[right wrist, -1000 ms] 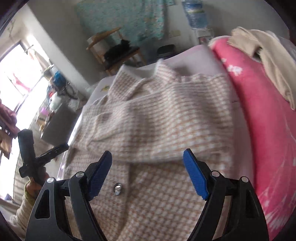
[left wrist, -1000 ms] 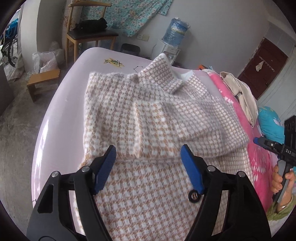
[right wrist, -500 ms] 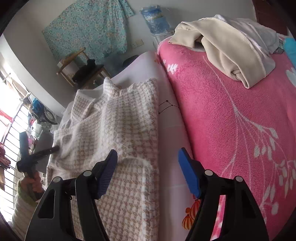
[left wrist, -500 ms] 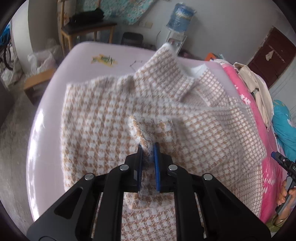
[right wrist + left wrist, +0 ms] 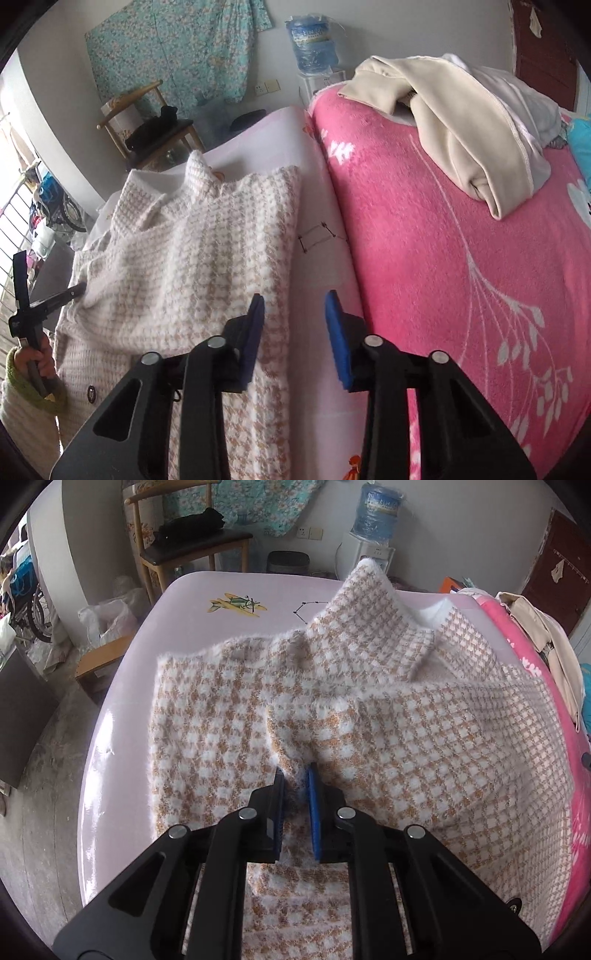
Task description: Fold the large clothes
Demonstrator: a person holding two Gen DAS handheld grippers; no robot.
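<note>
A fuzzy tan-and-white houndstooth coat (image 5: 388,716) lies spread on a pale pink sheet (image 5: 221,590), collar at the far end. My left gripper (image 5: 295,775) is shut on a pinched fold of a sleeve lying across the coat's middle. In the right wrist view the coat (image 5: 207,236) lies left of centre. My right gripper (image 5: 295,314) is open and holds nothing, over the coat's right edge and the bare sheet (image 5: 317,266). The left gripper (image 5: 74,291) shows there at the far left, against the coat.
A bright pink blanket (image 5: 443,240) covers the bed's right side, with a cream garment pile (image 5: 461,122) on it. Beyond the bed stand a wooden chair (image 5: 192,542), a water dispenser (image 5: 373,520) and floor clutter at the left.
The left gripper closed on the sleeve fold and has drawn it up over the coat. The right gripper swung right to the coat's right edge and its jaws narrowed.
</note>
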